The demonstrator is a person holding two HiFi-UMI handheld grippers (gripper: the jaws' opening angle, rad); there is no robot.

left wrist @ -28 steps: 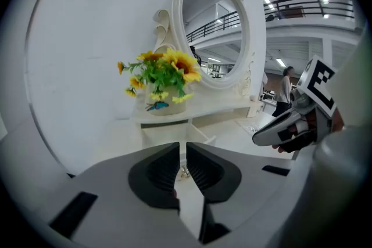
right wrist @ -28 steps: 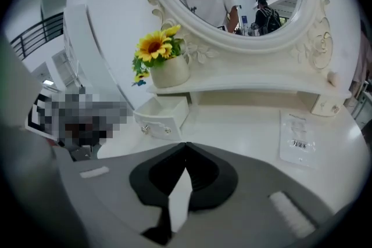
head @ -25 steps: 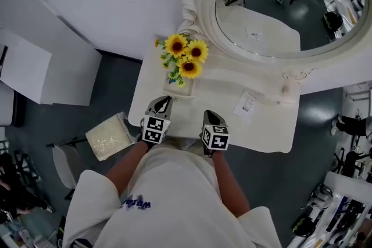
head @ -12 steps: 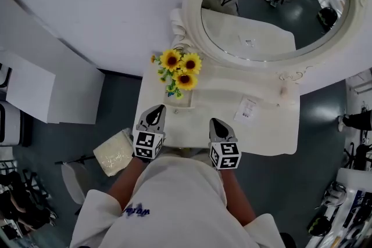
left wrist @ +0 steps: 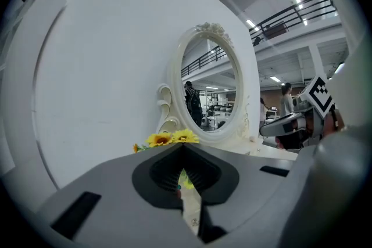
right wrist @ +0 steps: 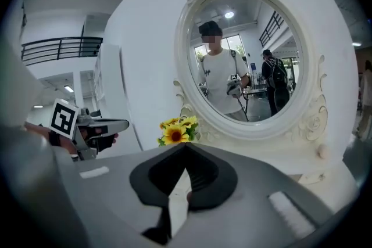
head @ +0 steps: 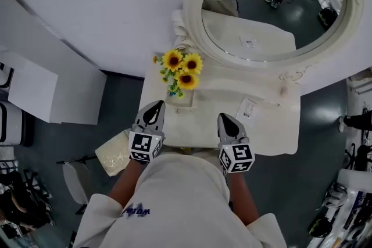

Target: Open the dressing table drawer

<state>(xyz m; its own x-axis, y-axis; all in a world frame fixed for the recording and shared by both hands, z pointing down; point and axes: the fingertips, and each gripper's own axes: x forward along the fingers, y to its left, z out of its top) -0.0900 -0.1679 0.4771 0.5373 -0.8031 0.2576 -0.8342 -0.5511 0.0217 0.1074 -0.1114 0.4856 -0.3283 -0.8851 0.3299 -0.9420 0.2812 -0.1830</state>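
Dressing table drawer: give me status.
Both shut, empty: left tongs, right tongs, above front edge of the dressing table. The drawer hidden under the top. The sunflowers stand well back.

Nothing legible: the blue print [head: 138, 212] on the shirt [head: 180, 189] and the paper tag [head: 247, 108] are too small

A white short-sleeved T-shirt [head: 180, 194] is worn, with a small blue print [head: 137, 212] on its front. The left gripper [head: 154, 107] and right gripper [head: 225, 119] are formed of grey tapered shells with black inner linings. Black-and-white square markers are carried on the left marker cube [head: 143, 147] and the right marker cube [head: 236, 158].
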